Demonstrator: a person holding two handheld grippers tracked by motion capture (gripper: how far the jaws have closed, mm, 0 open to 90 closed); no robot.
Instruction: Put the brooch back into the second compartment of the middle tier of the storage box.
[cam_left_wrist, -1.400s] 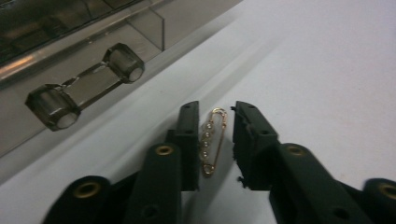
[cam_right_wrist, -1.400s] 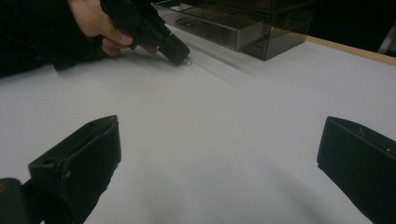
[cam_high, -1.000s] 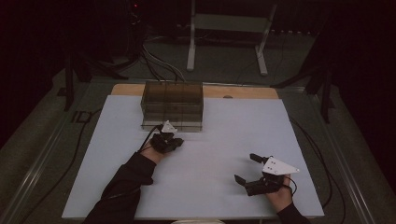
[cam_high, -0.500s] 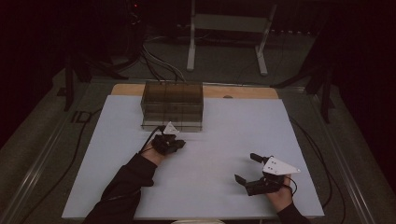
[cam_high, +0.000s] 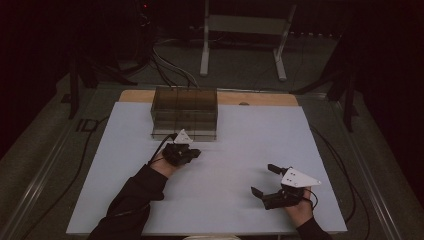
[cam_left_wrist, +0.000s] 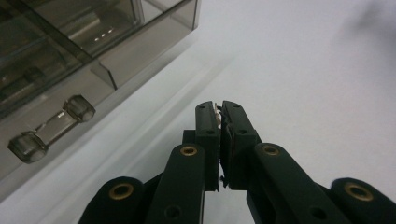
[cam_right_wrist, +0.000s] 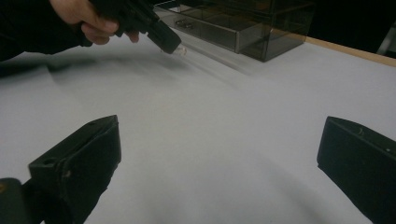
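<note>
A smoky see-through drawer cabinet (cam_high: 185, 112) stands at the back middle of the white table (cam_high: 240, 145). My left gripper (cam_high: 194, 153) hovers just in front of it, with its jaws shut on a small pale object (cam_left_wrist: 217, 110) pinched at the tips. In the left gripper view the left gripper (cam_left_wrist: 218, 107) points past the cabinet (cam_left_wrist: 70, 46), whose lowest drawer has a clear bar handle (cam_left_wrist: 51, 128). My right gripper (cam_high: 262, 179) rests near the front right with its jaws wide open and nothing between them. In the right gripper view the right gripper (cam_right_wrist: 219, 154) faces the cabinet (cam_right_wrist: 233, 23) and the left gripper (cam_right_wrist: 175, 46).
A wooden strip (cam_high: 260, 98) edges the far side of the table. Behind it on the dark floor stand a metal stand (cam_high: 242, 30) and loose cables (cam_high: 170, 65). White table surface spreads between the two grippers.
The left gripper has shifted slightly in front of the cabinet, still shut. The right gripper has kept still and open.
</note>
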